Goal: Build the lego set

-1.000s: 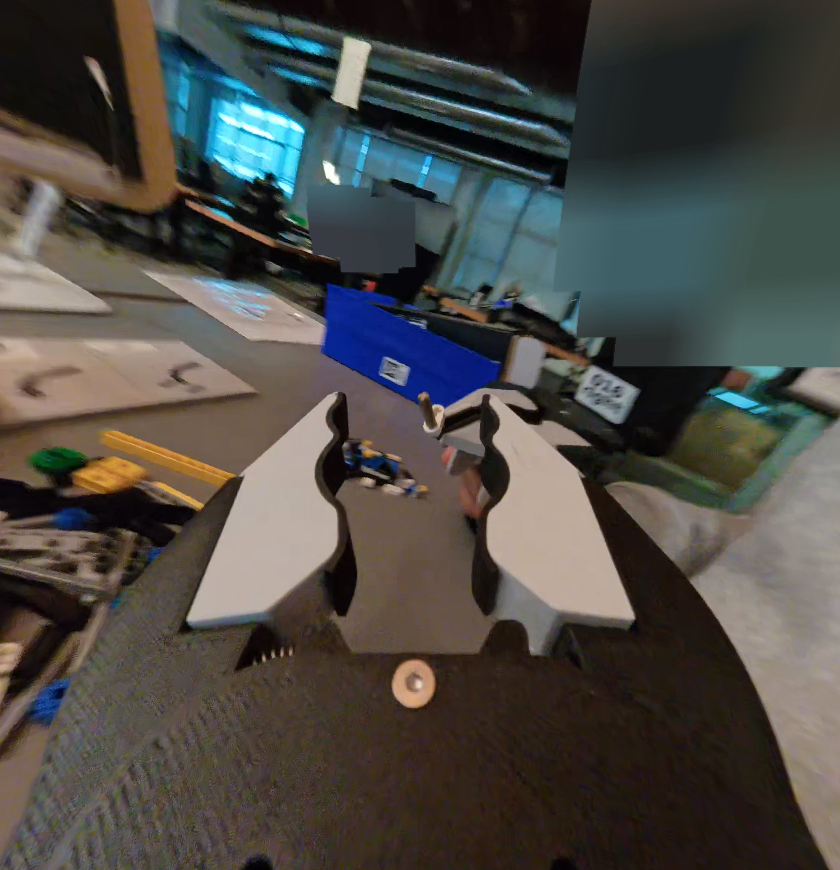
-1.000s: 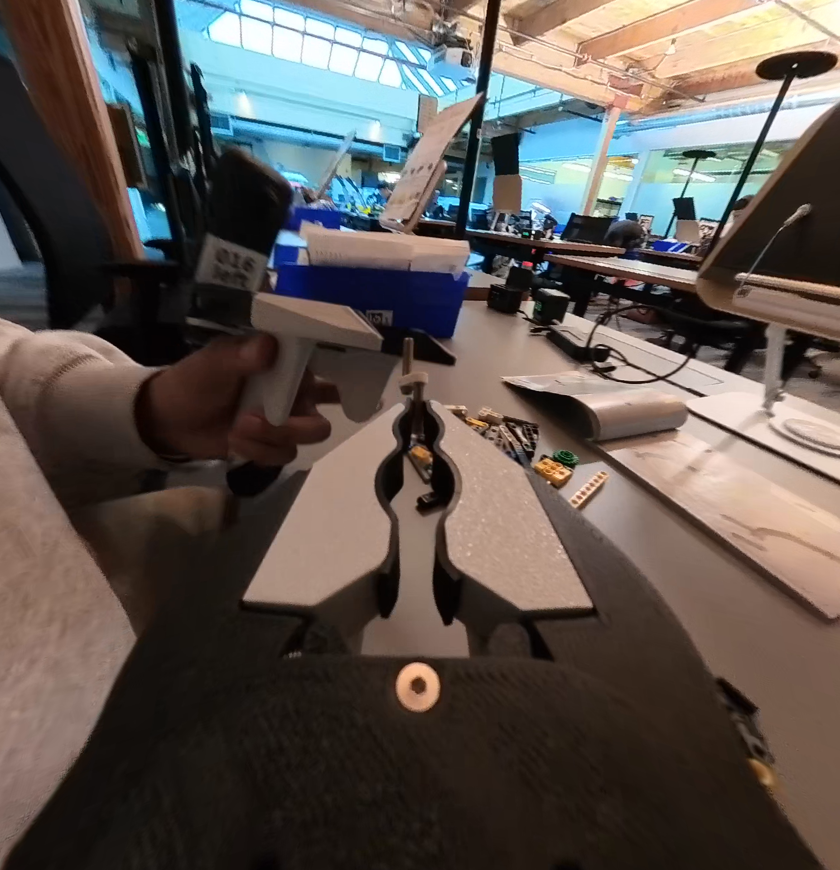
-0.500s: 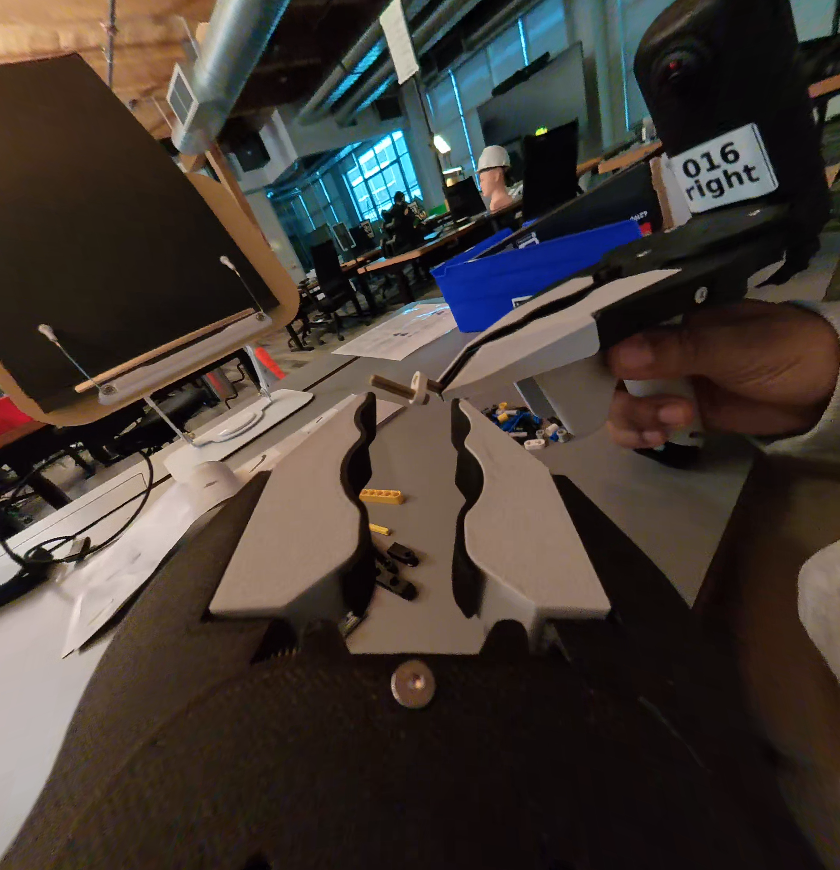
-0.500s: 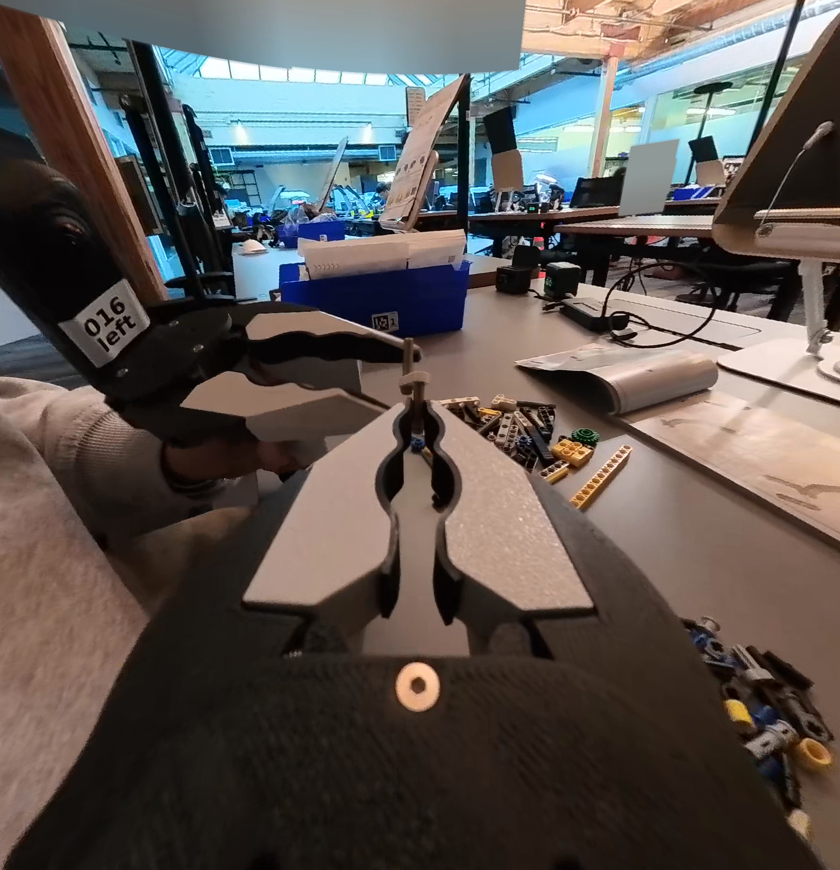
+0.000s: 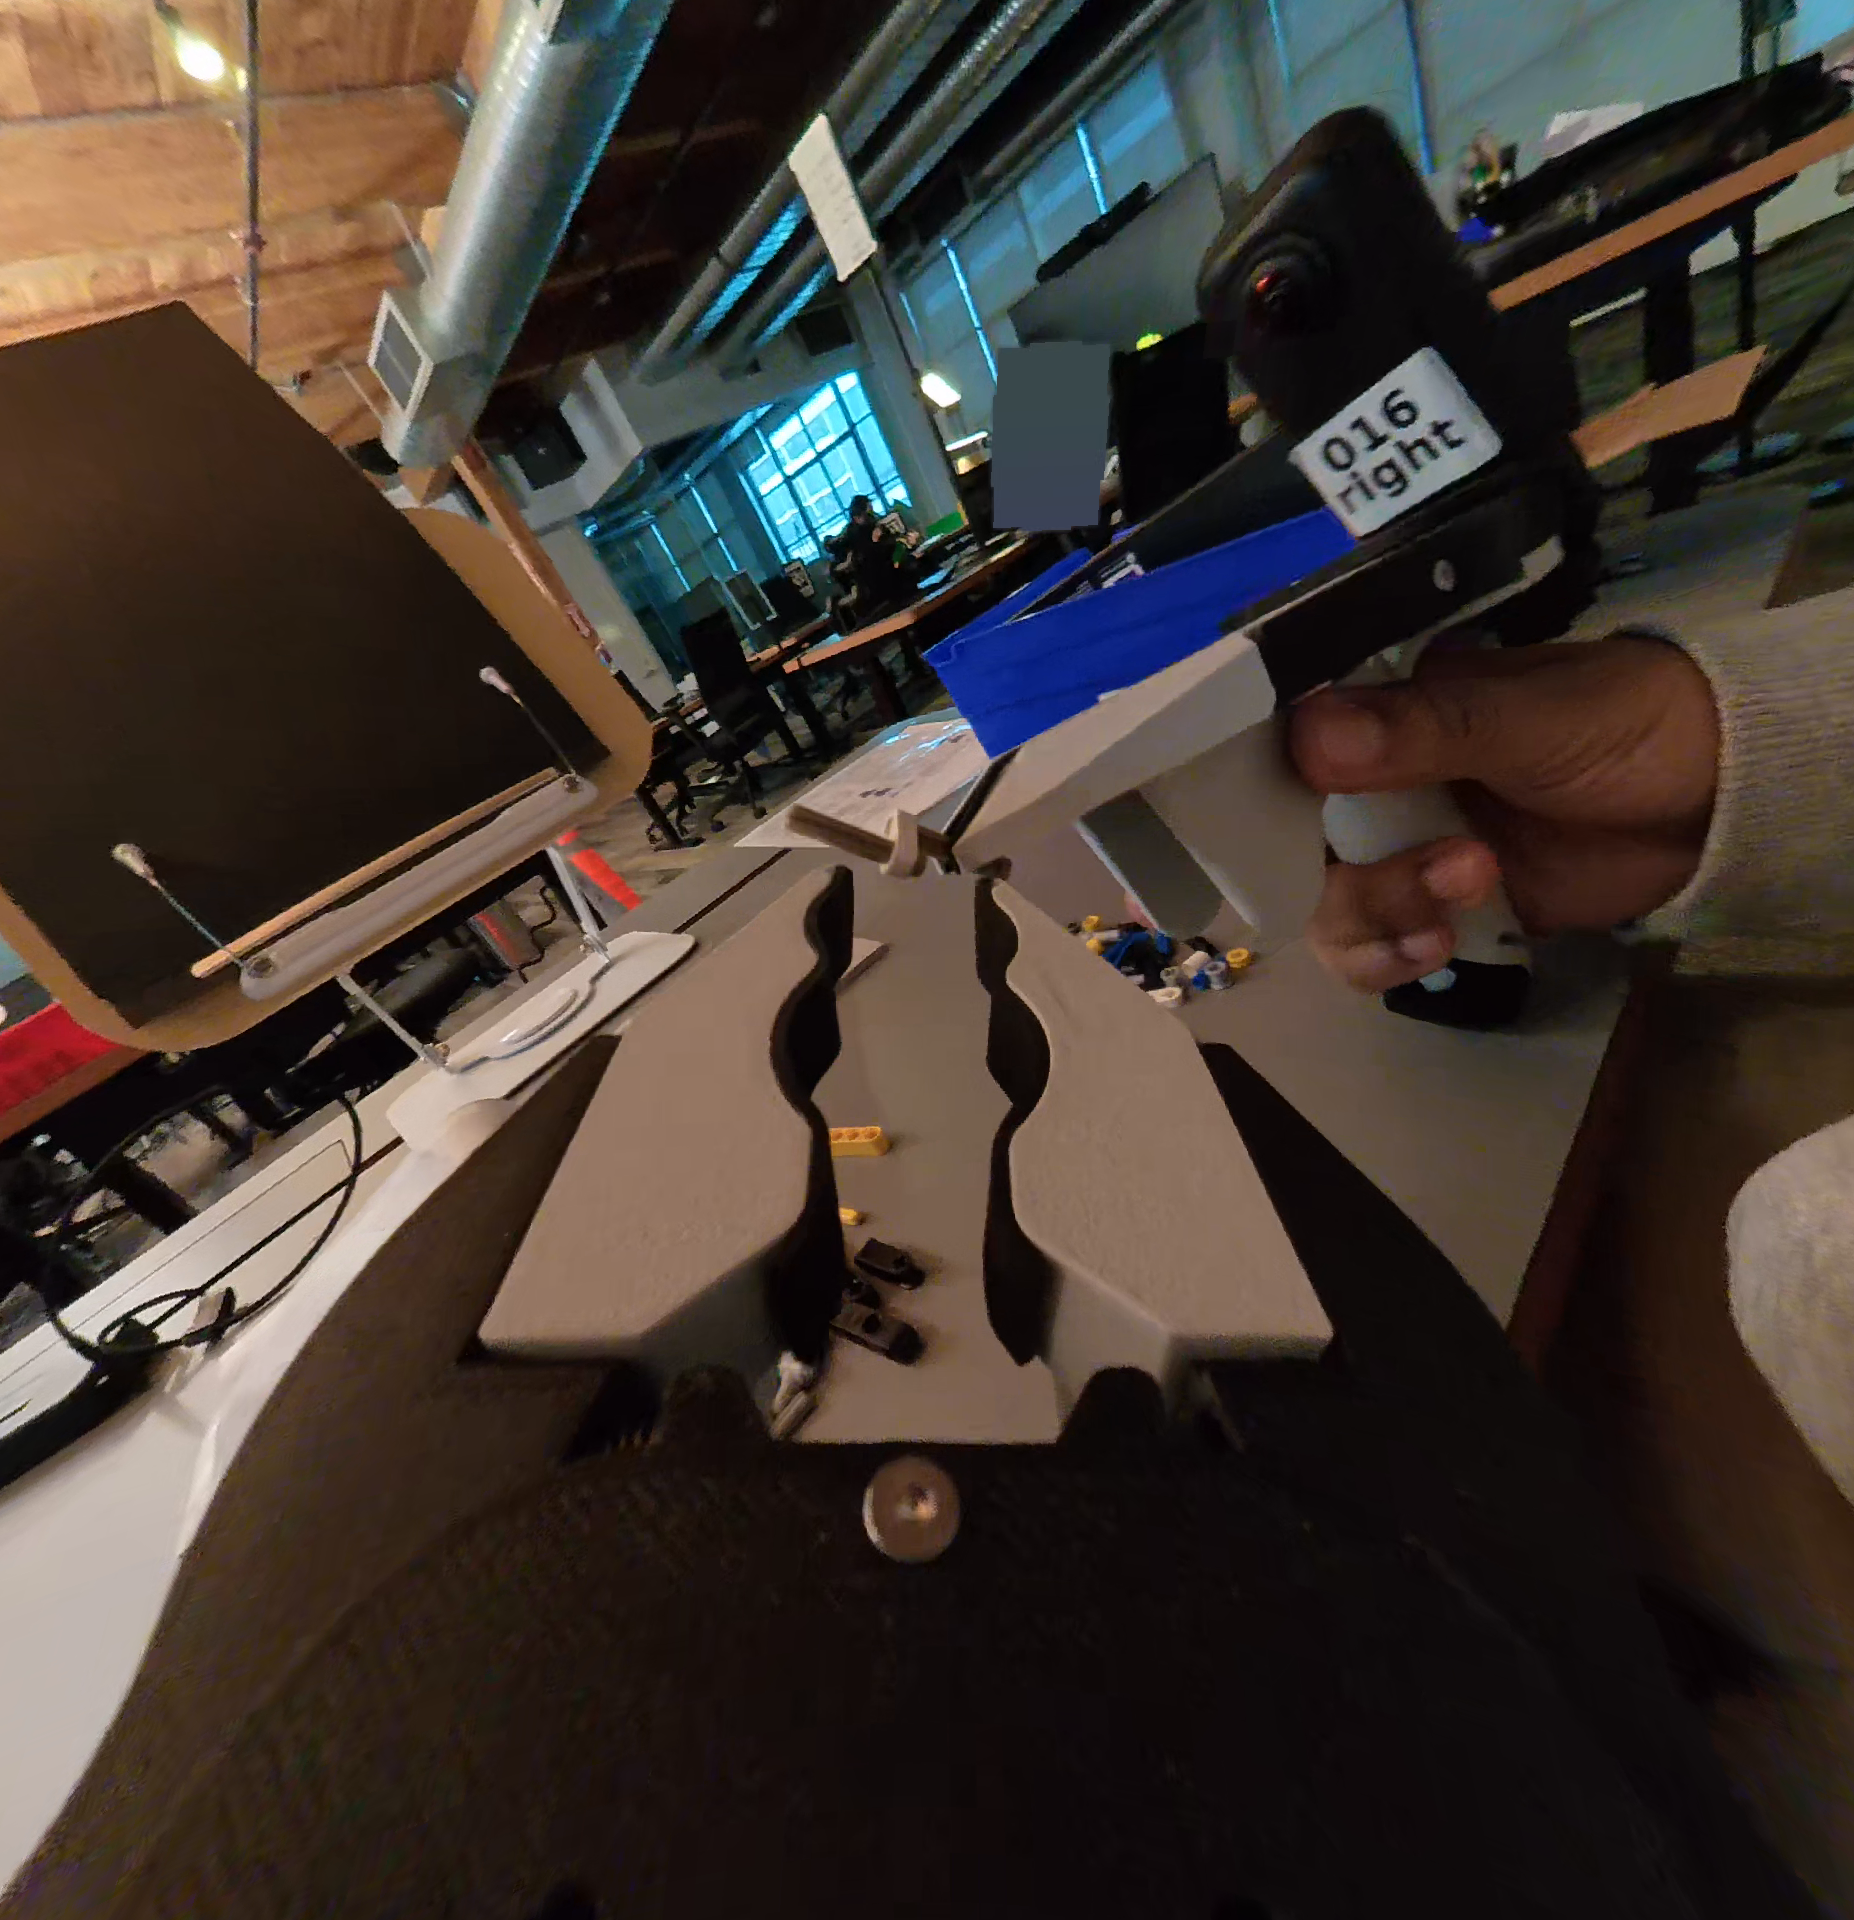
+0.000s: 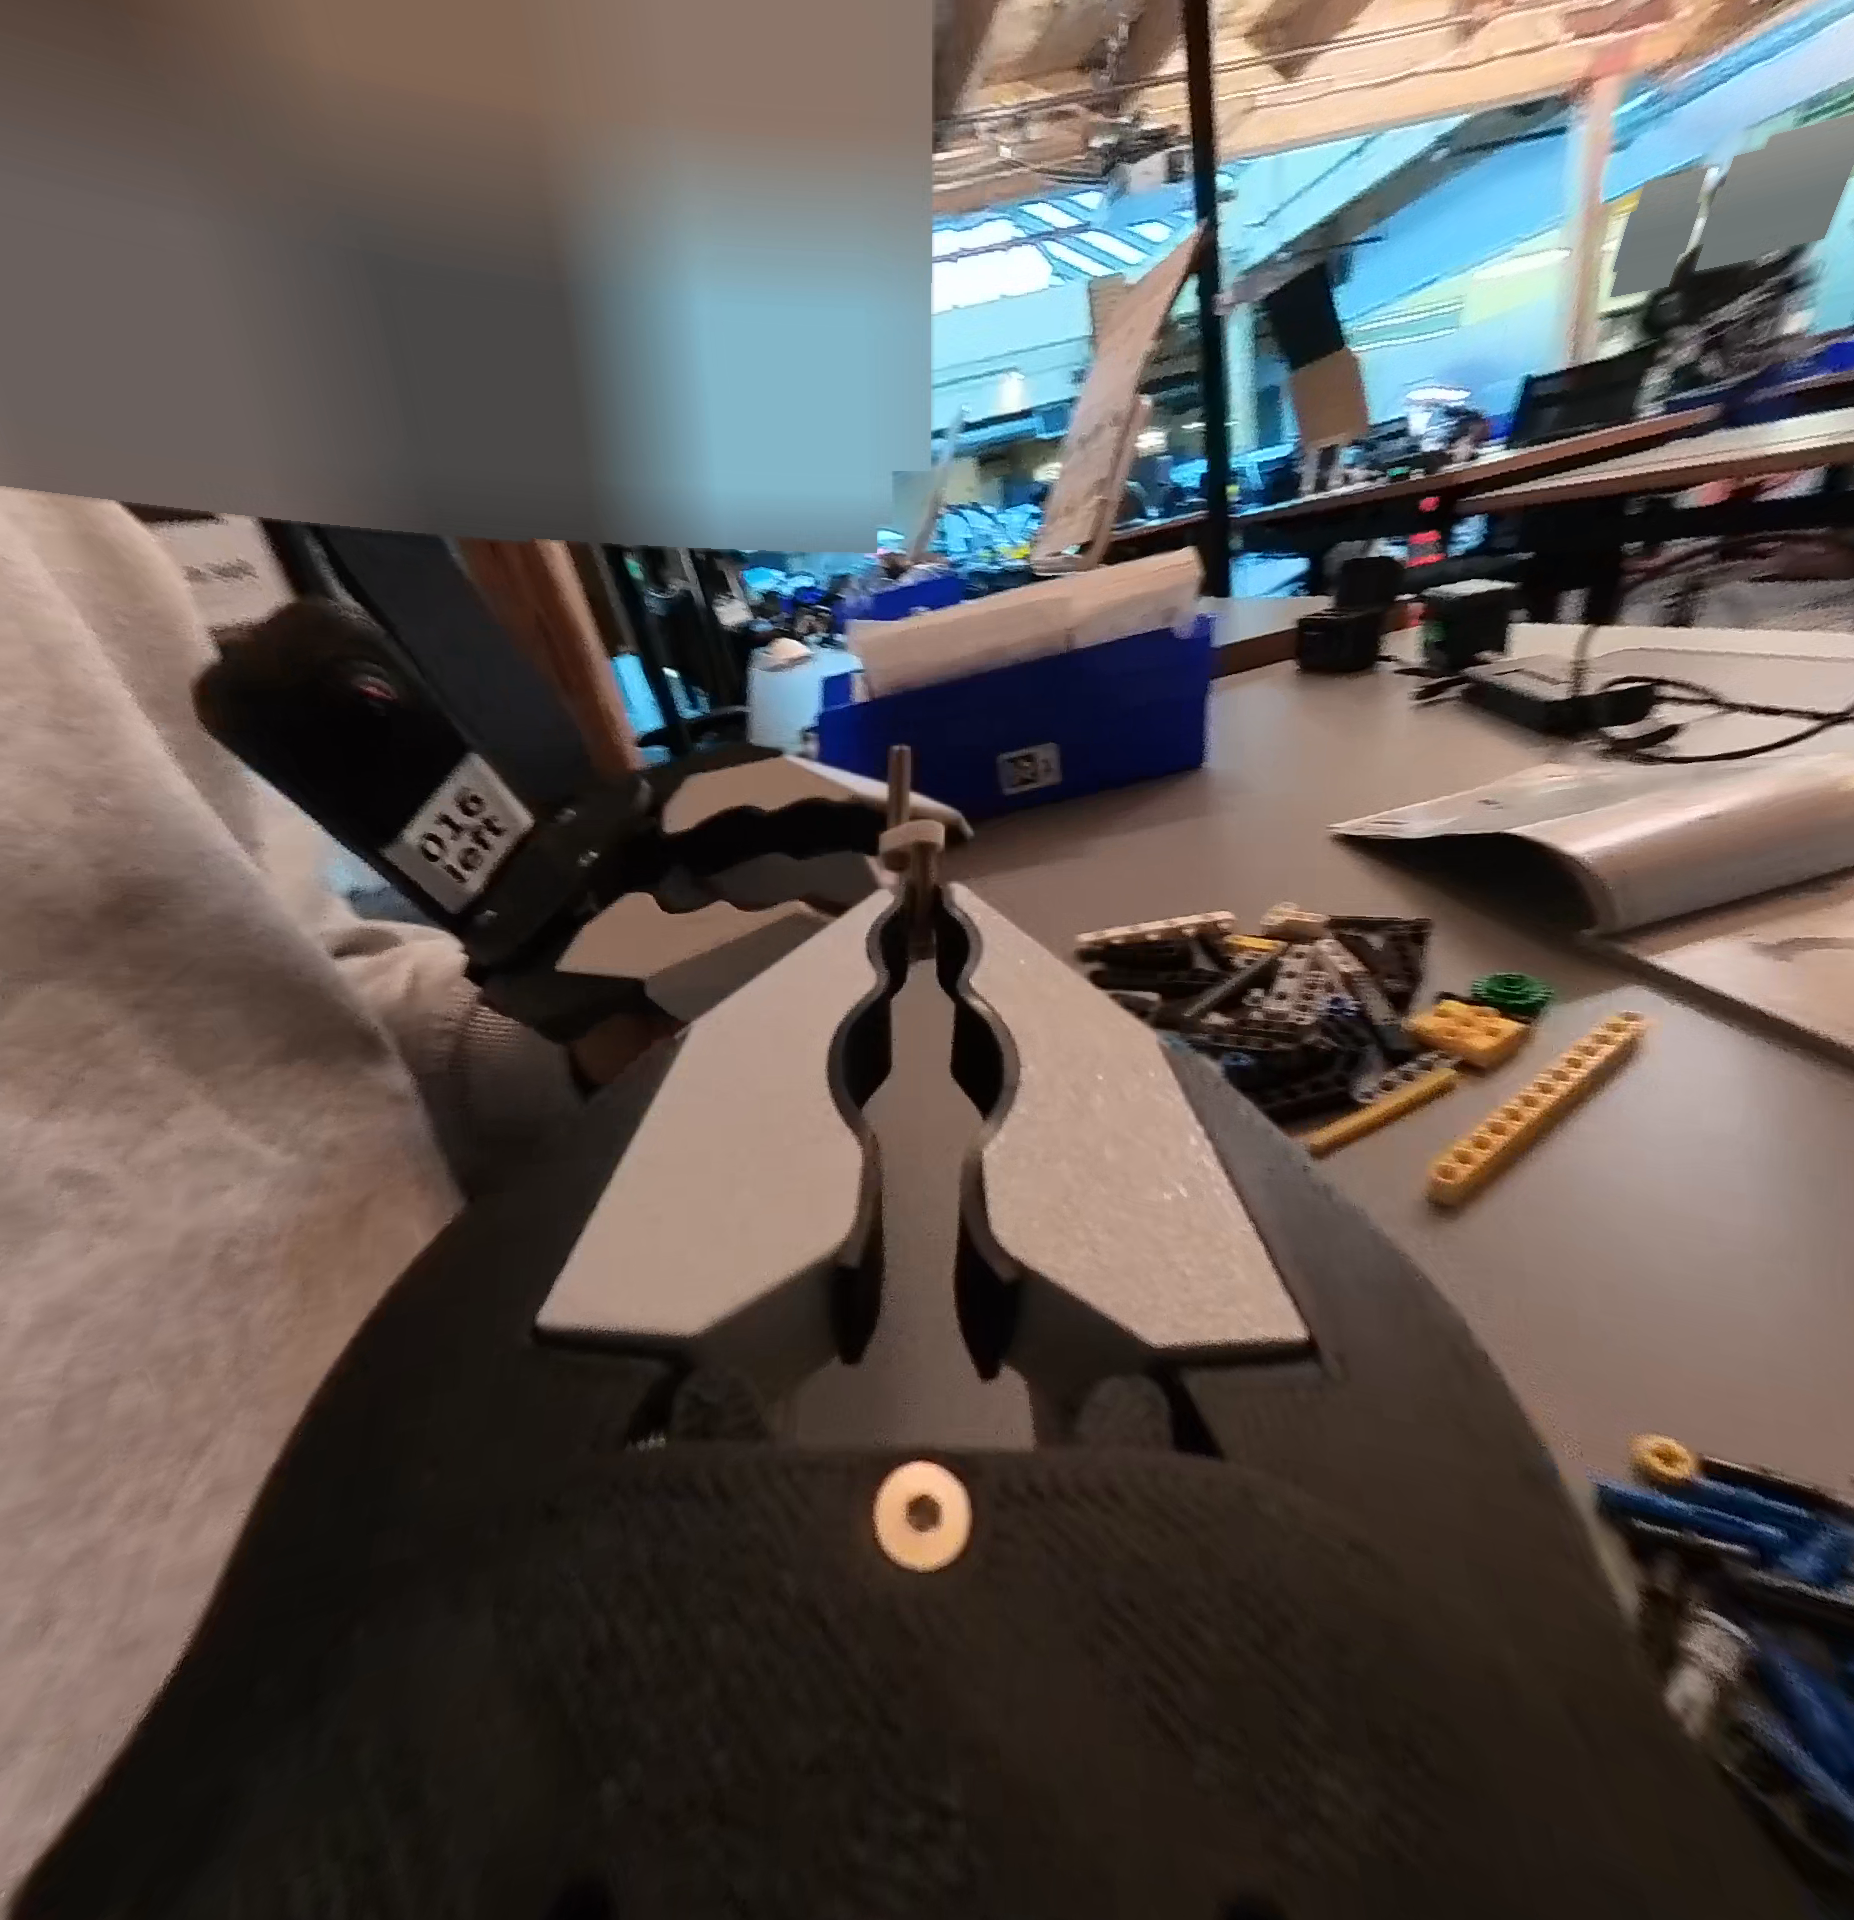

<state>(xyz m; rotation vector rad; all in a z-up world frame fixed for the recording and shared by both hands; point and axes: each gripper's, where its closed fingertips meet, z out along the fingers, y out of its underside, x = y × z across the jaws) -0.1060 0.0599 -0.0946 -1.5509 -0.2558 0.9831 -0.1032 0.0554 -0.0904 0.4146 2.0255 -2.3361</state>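
Observation:
My right gripper (image 6: 918, 920) is shut on a thin axle (image 6: 902, 790) that stands up from its fingertips and carries a beige bush (image 6: 910, 836). In the left wrist view the right gripper (image 5: 980, 831) reaches in from the right, and the axle (image 5: 835, 826) lies level just beyond my left fingertips. My left gripper (image 5: 907, 899) is open and empty, its jaws well apart. In the right wrist view the left gripper (image 6: 798, 831) comes from the left, its tips beside the bush. Whether it touches the axle is unclear.
On the grey table lie a pile of black and grey pieces (image 6: 1266, 997), a long yellow beam (image 6: 1536, 1107), a yellow plate (image 6: 1468, 1029), a green gear (image 6: 1512, 989) and blue pieces (image 6: 1754, 1600). A blue bin (image 6: 1016, 717) and an open booklet (image 6: 1629, 842) stand farther back. A board on a stand (image 5: 227, 665) rises at the left. My two grippers' fingertips are within a few centimetres of each other.
My left gripper has swung round to face the axle and stays open. The right gripper has kept its hold on the axle and has shifted and tilted a little.

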